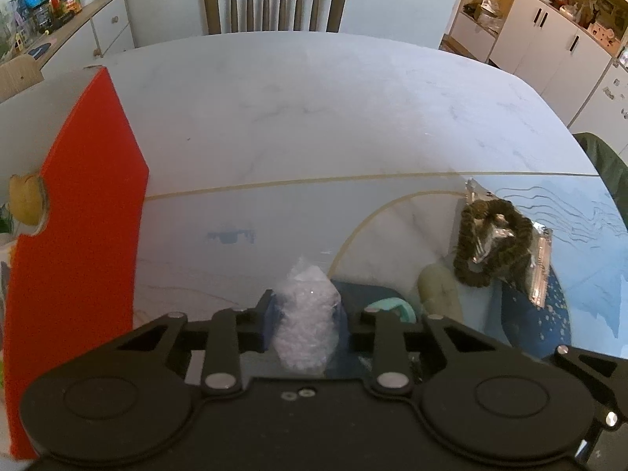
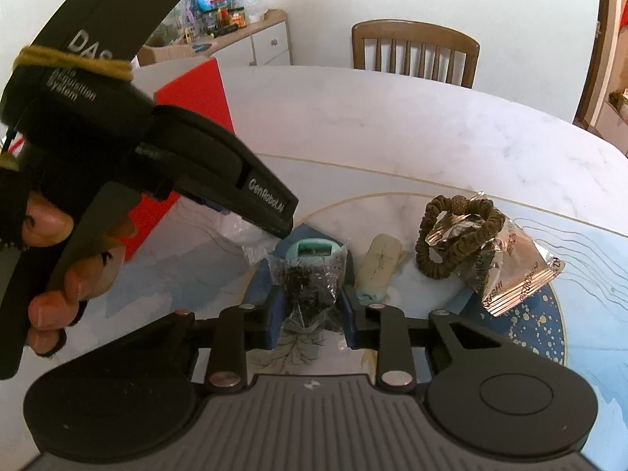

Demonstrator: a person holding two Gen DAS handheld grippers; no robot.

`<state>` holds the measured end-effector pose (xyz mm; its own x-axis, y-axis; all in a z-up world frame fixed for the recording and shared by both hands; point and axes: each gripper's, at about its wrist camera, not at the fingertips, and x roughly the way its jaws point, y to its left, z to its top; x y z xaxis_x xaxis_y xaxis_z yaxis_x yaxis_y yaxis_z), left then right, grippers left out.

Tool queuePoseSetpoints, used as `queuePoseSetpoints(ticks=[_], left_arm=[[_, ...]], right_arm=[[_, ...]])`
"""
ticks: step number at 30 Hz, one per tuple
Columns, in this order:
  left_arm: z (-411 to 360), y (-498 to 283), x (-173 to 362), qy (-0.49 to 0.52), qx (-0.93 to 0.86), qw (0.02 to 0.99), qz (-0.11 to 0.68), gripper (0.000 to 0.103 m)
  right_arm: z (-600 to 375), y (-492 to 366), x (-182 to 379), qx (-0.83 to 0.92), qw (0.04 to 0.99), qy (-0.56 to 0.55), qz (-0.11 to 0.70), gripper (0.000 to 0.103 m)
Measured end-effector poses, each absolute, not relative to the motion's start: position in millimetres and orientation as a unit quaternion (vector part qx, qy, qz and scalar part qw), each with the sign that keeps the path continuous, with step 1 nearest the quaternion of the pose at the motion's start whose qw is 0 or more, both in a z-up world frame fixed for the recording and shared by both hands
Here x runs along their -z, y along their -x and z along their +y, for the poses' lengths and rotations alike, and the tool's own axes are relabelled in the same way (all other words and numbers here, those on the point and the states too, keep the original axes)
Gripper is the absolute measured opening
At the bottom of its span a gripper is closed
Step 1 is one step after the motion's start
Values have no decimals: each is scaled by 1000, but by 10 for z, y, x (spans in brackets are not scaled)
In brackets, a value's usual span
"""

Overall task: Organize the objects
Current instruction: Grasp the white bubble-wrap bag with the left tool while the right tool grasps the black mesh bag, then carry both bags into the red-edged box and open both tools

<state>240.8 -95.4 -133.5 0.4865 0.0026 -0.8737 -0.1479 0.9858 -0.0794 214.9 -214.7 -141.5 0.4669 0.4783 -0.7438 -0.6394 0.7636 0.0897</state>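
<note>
My left gripper is shut on a clear crinkled plastic bag held just above the table. My right gripper is shut on a clear packet of dark dried bits. Ahead of it lie a teal-framed small object, a pale cream soft piece, a brown scrunchie and a silver foil packet. The scrunchie rests on the foil packet in the left wrist view too. A red box stands at the left.
The white marble table carries a blue speckled mat. A wooden chair stands at the far edge. A cluttered sideboard sits back left, white cabinets back right. A hand holds the left gripper's handle.
</note>
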Motion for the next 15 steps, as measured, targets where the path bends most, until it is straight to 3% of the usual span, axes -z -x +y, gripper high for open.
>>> queuePoseSetpoints(ticks=[15], left_arm=[[-948,-1989,869,76,-22,874,480,29]], right_arm=[[-2415,-1953,987,-320,865,48,382,29]])
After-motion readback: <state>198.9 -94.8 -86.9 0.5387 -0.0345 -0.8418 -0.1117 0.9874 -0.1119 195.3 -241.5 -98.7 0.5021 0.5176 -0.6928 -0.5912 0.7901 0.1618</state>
